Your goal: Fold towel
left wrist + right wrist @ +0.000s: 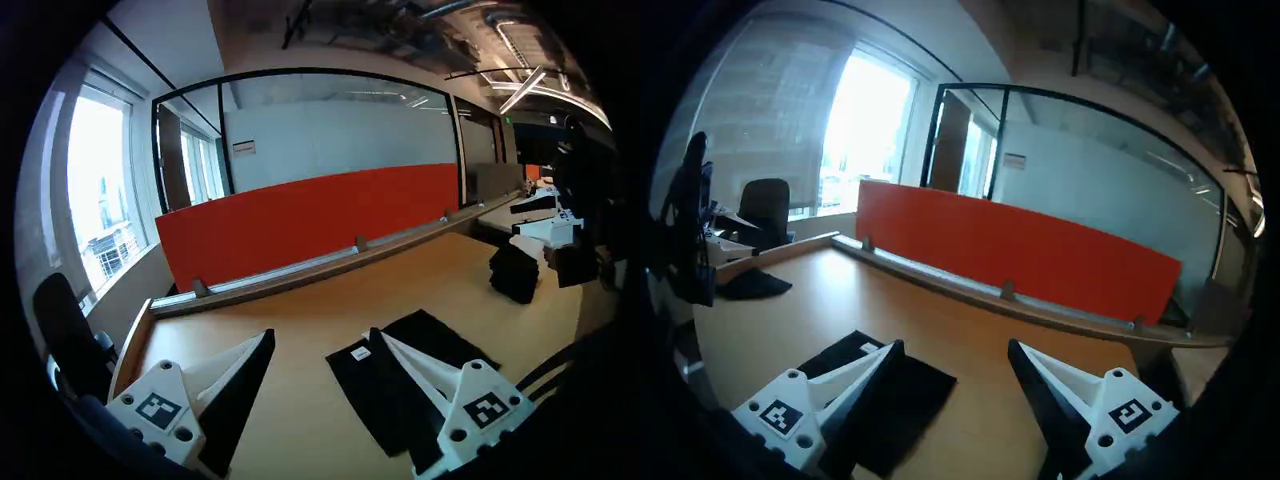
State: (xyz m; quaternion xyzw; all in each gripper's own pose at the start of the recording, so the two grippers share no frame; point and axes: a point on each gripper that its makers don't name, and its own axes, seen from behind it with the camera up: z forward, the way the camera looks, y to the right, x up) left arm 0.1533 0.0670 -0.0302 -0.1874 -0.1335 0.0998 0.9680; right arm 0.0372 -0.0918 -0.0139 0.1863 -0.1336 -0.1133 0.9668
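A folded black towel (400, 368) with a small white tag lies flat on the wooden desk (320, 312), under the right finger of my left gripper (324, 344). That gripper hangs open above the desk with nothing between its fingers. In the right gripper view the same black towel (888, 392) lies at the lower left, partly behind the left finger of my right gripper (956, 352). The right gripper is open too and holds nothing.
An orange divider panel (312, 216) runs along the desk's far edge. A heap of dark cloth (514, 272) sits at the far right of the desk, and another dark cloth (752, 284) lies at the left. An office chair (764, 208) stands by the window.
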